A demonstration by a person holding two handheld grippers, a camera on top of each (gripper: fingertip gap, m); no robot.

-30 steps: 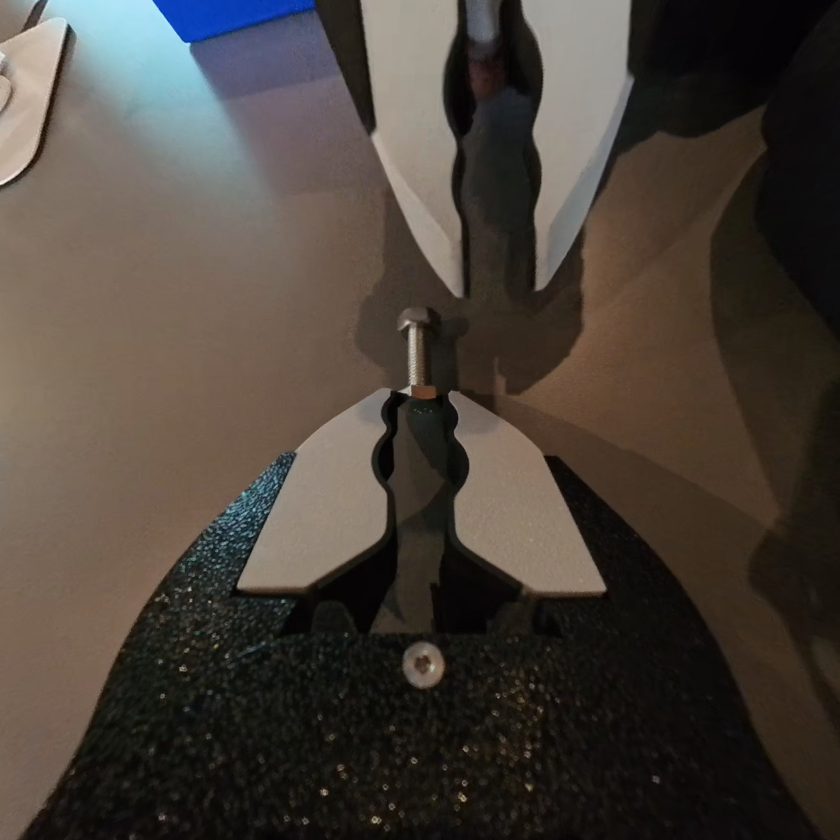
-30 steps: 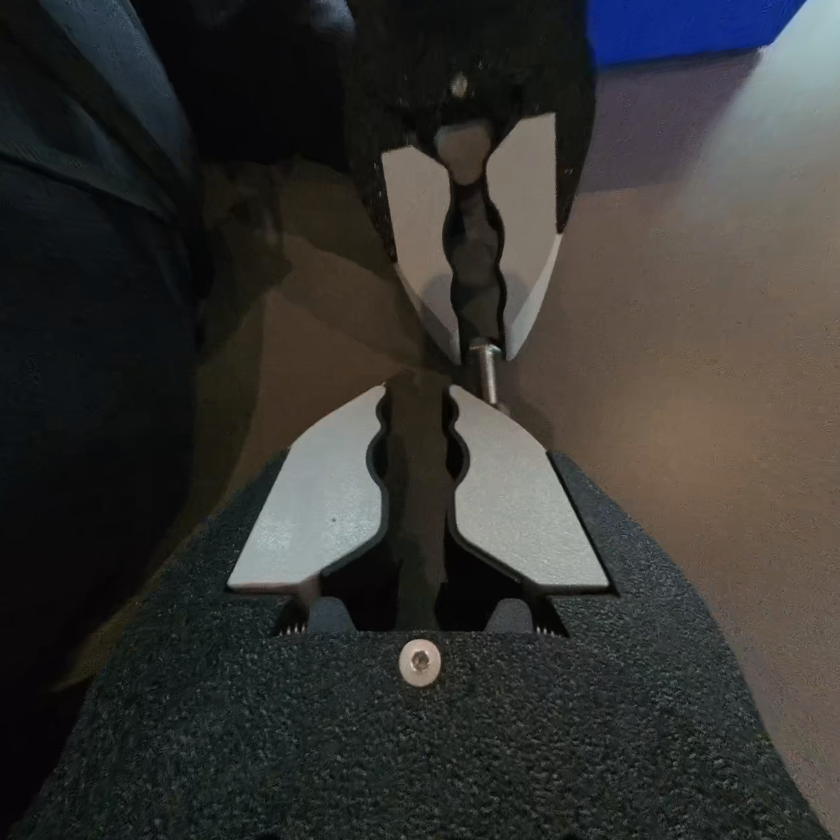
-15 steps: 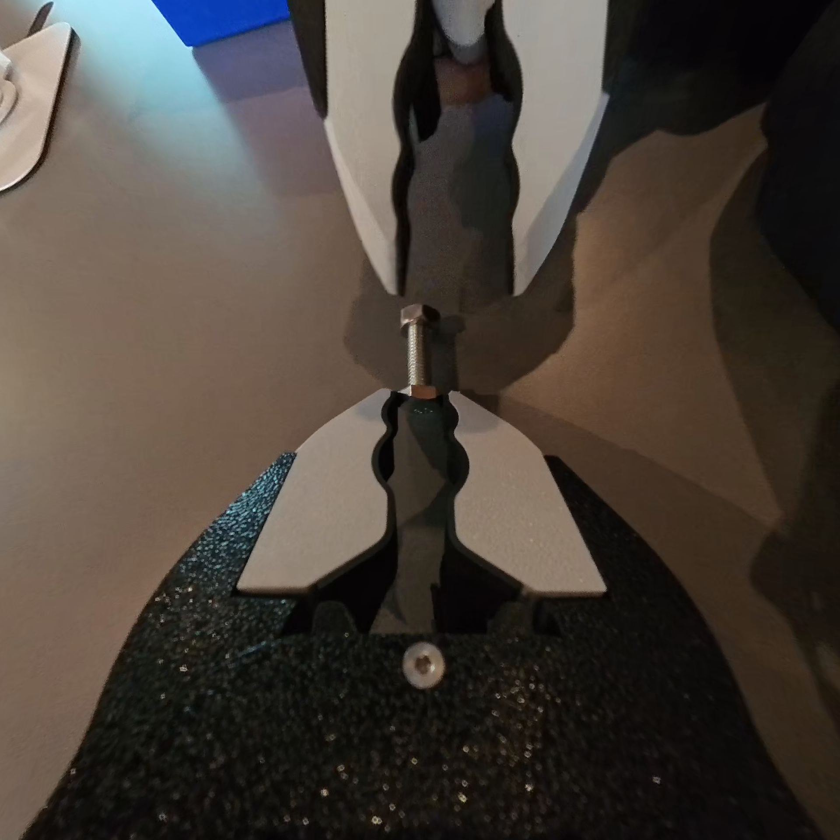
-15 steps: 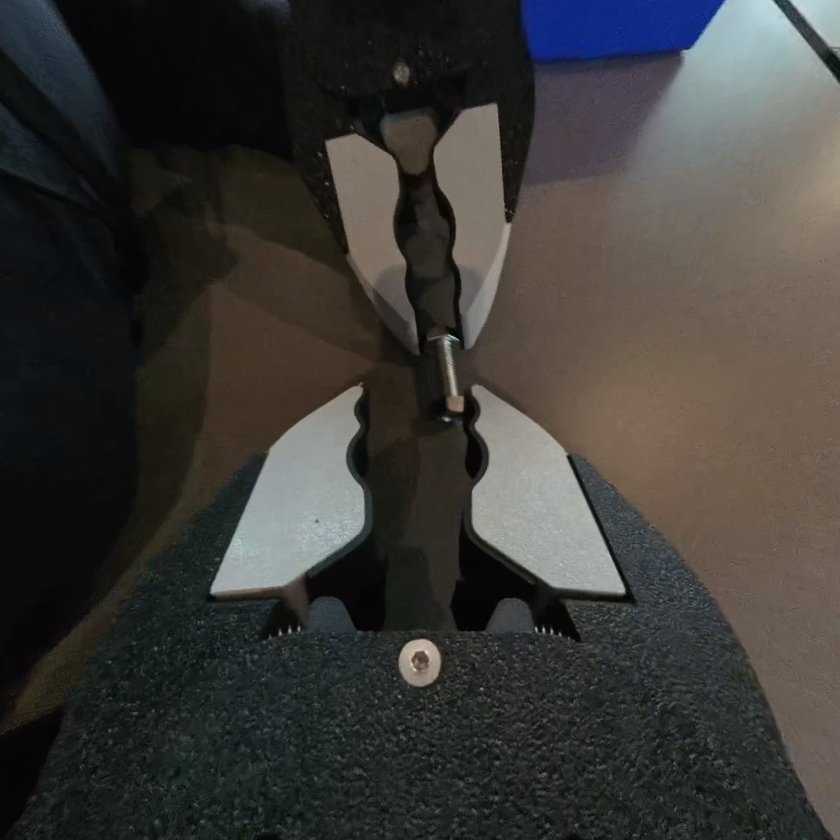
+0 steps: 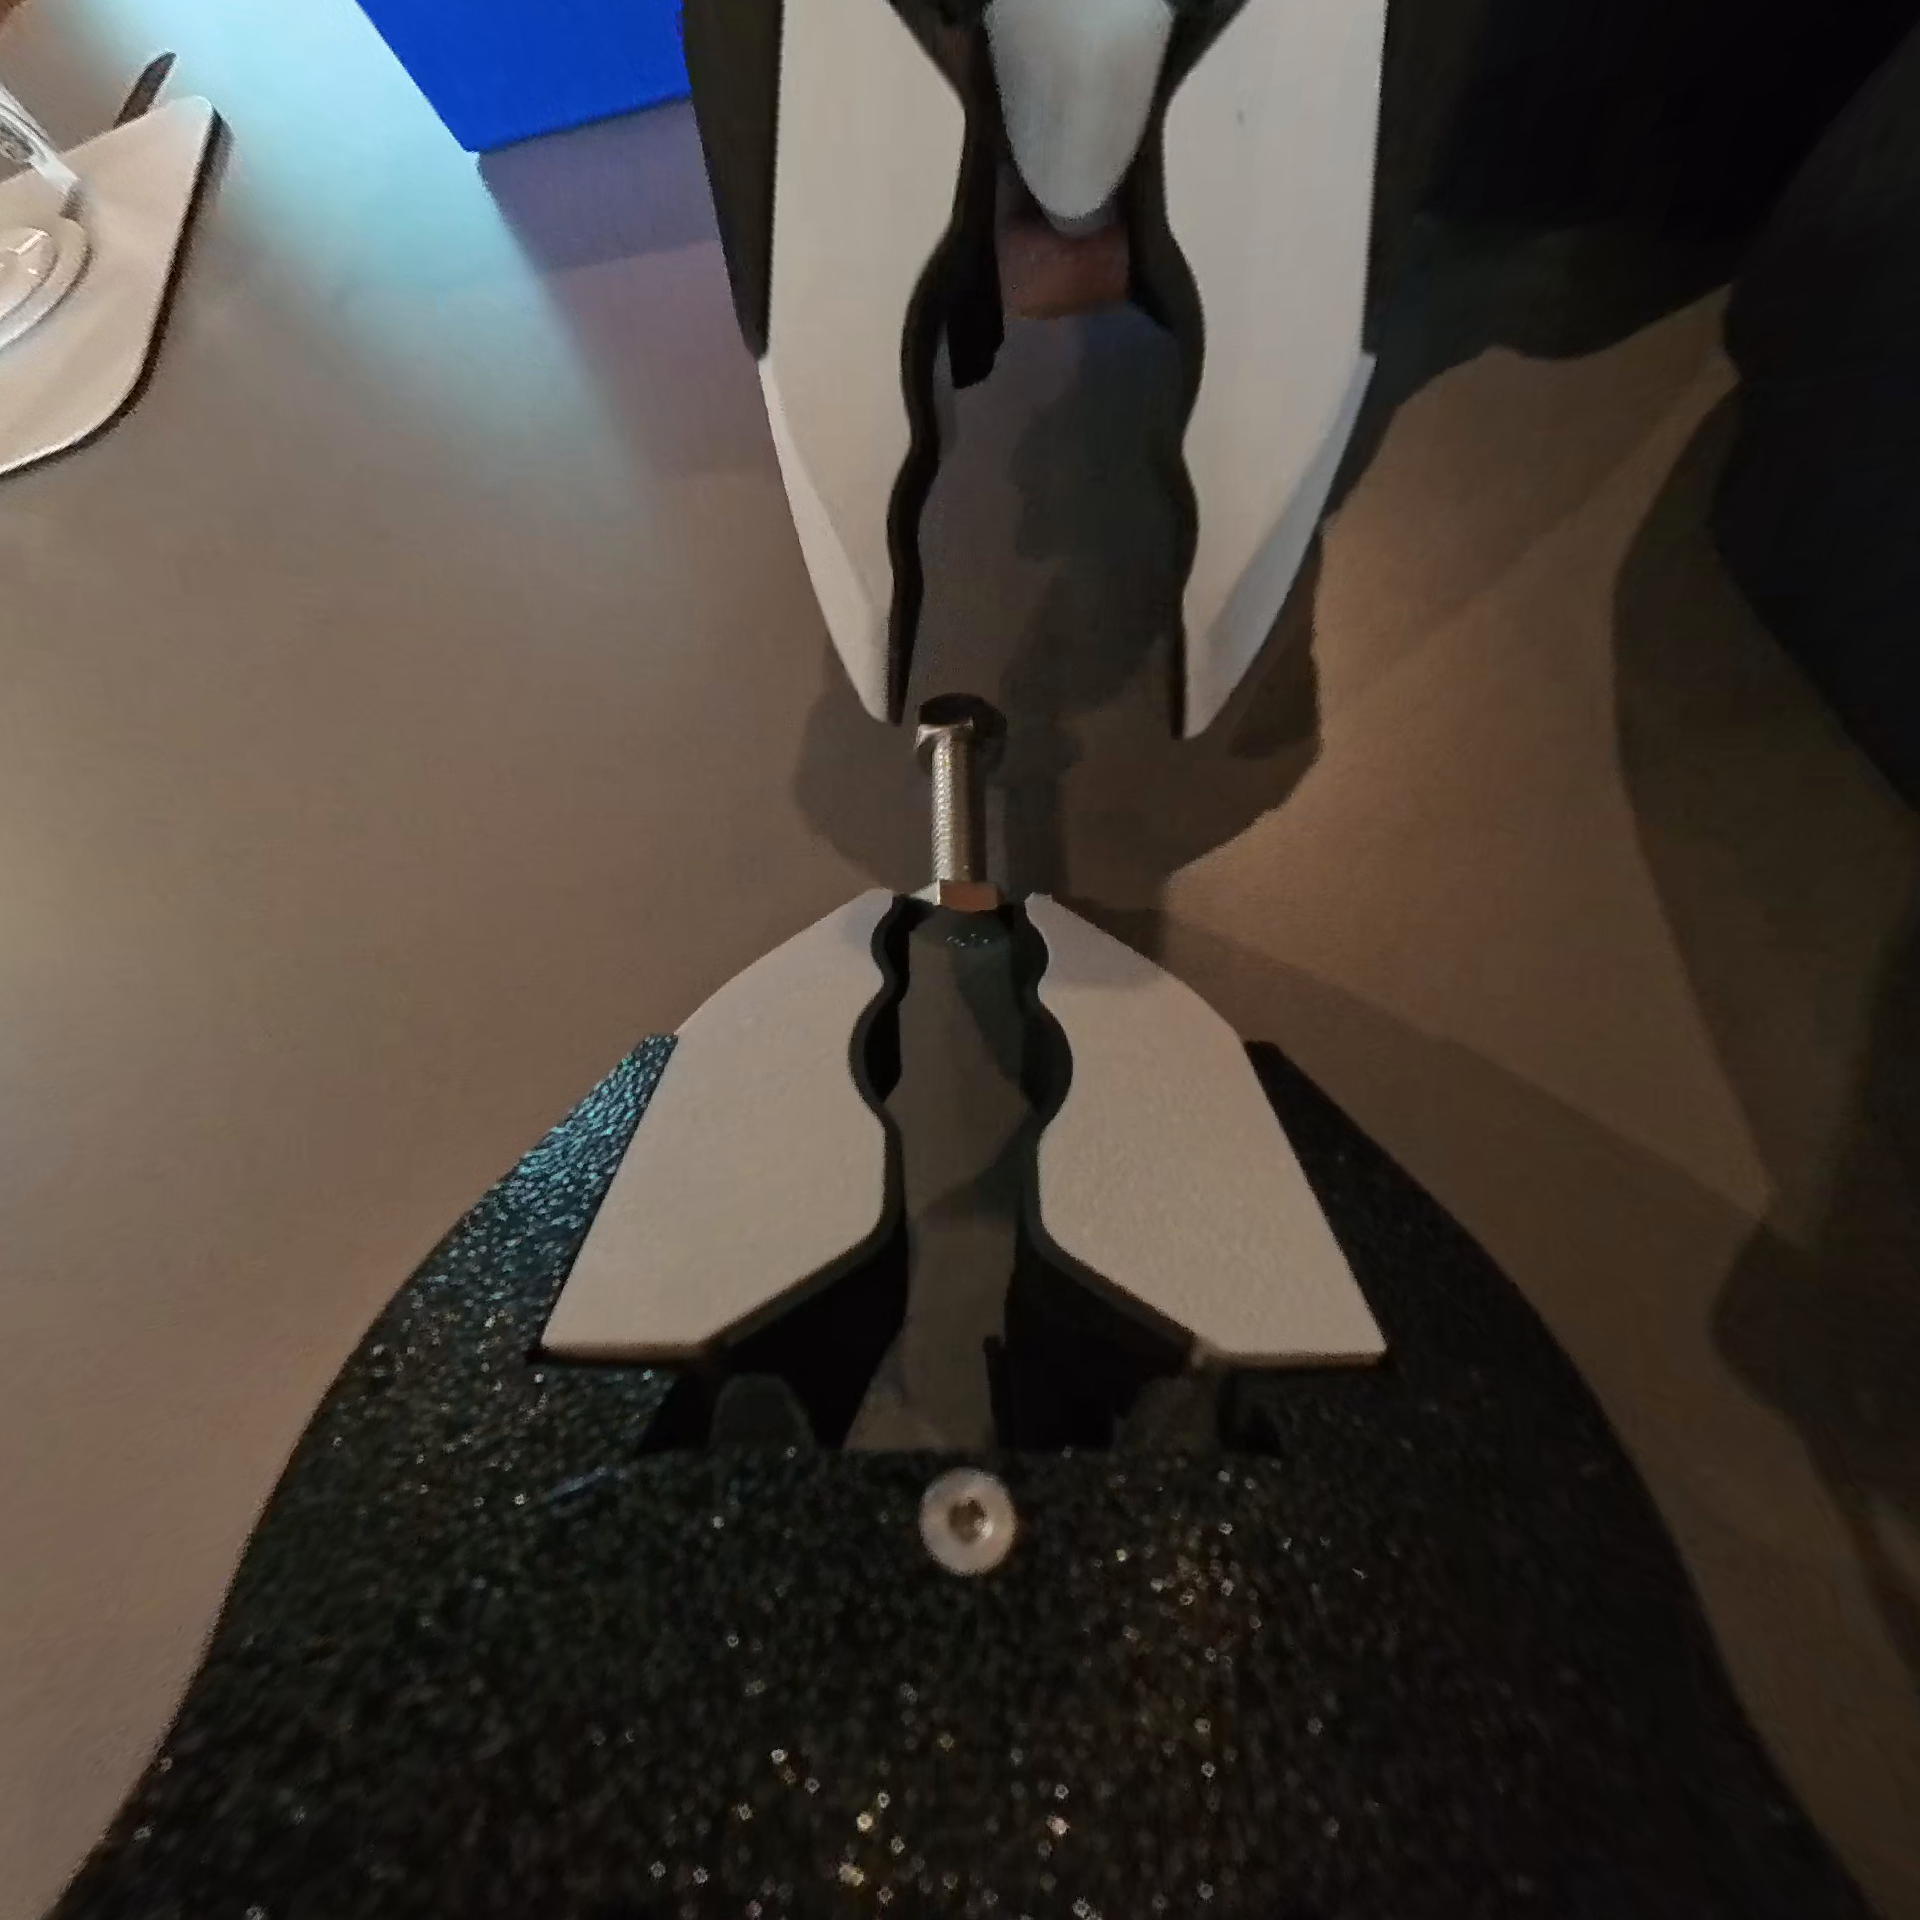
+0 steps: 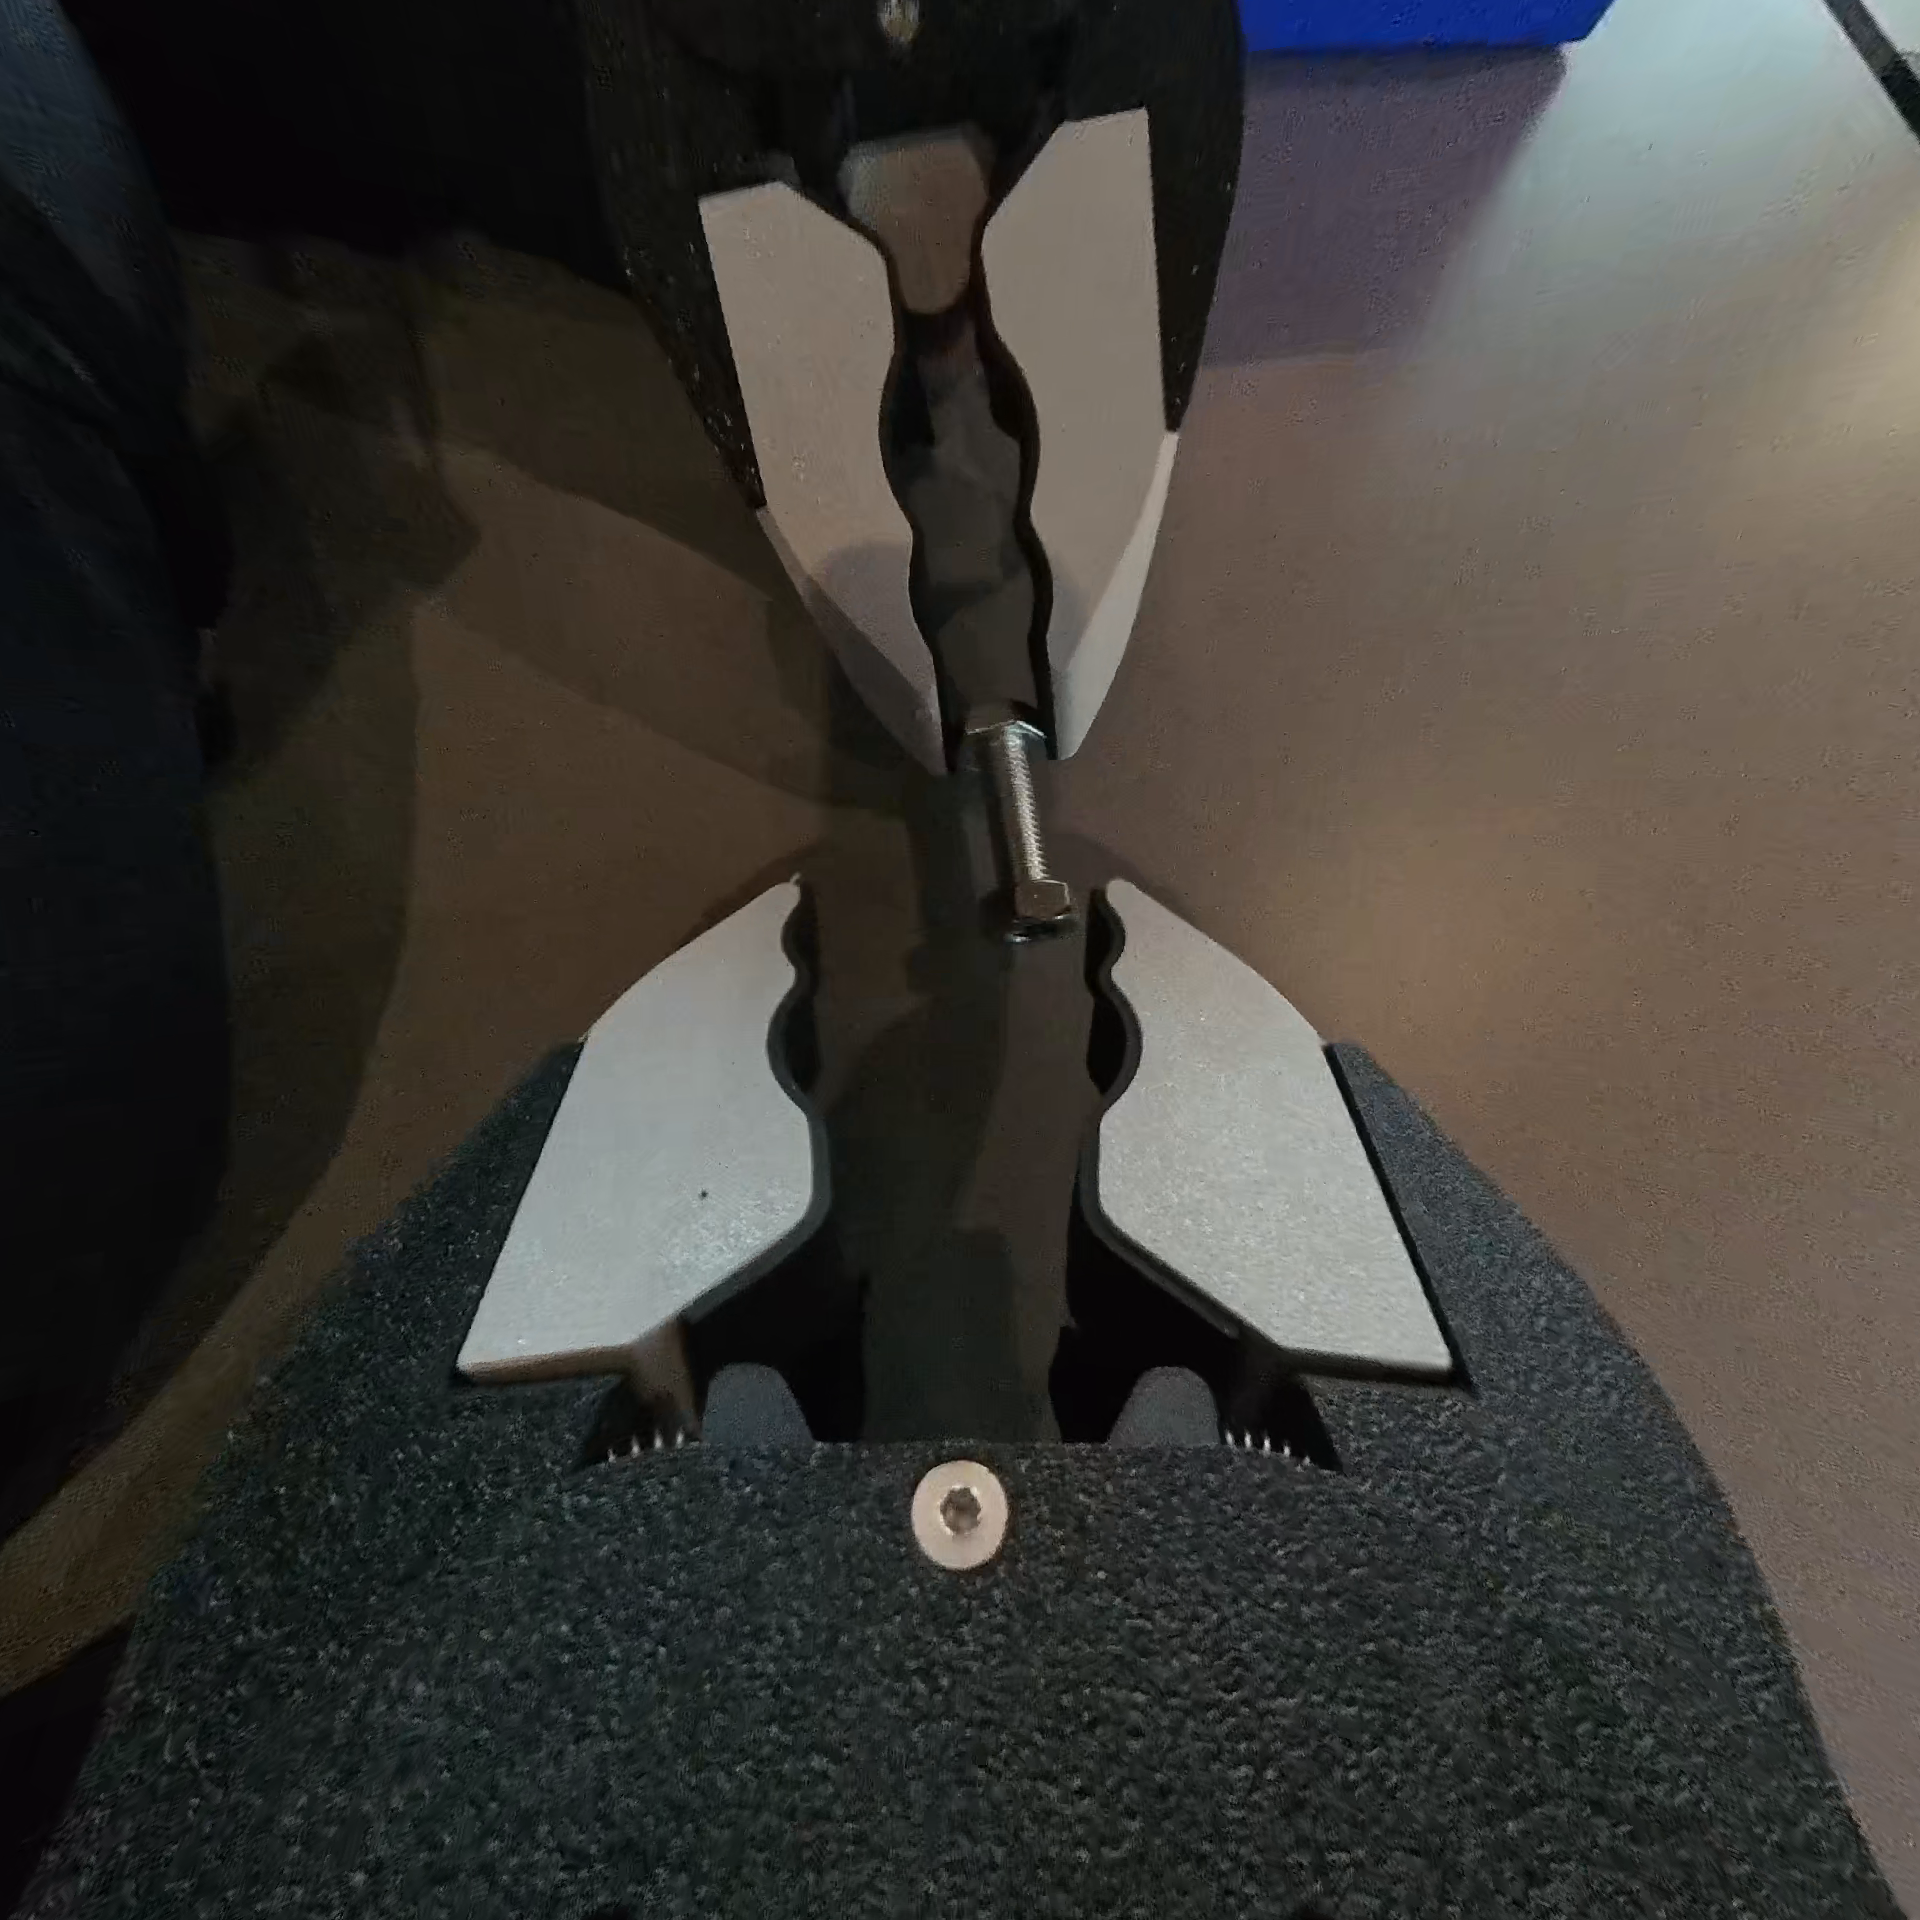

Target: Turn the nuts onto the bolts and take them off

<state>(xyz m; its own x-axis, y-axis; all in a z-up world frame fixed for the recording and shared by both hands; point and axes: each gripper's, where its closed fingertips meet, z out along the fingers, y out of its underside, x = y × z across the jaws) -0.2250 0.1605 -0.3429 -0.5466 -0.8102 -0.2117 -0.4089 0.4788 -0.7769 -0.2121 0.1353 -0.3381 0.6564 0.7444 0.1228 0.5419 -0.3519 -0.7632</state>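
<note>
A silver bolt (image 5: 958, 810) is held level above the brown table. My left gripper (image 5: 961, 906) is shut on the nut (image 5: 966, 894) at the bolt's near end. The bolt's hex head (image 5: 954, 729) points away, toward my right gripper (image 5: 1039, 722). In the right wrist view my right gripper (image 6: 951, 894) is open. The bolt head (image 6: 1039, 906) lies between its fingertips, closer to the right fingertip (image 6: 1117, 904), touching neither. The bolt (image 6: 1013, 821) runs back to my left gripper (image 6: 1003, 743), which faces it.
A blue box (image 5: 561, 73) stands at the back of the table and also shows in the right wrist view (image 6: 1434, 21). A grey plate (image 5: 104, 291) lies at the far left. A person's dark clothing (image 6: 83, 727) is close beside the grippers. The grippers are tip to tip, or close to it.
My right gripper has opened wider and moved closer, so the bolt head now sits between its fingertips. My left gripper has kept still, holding the nut end.
</note>
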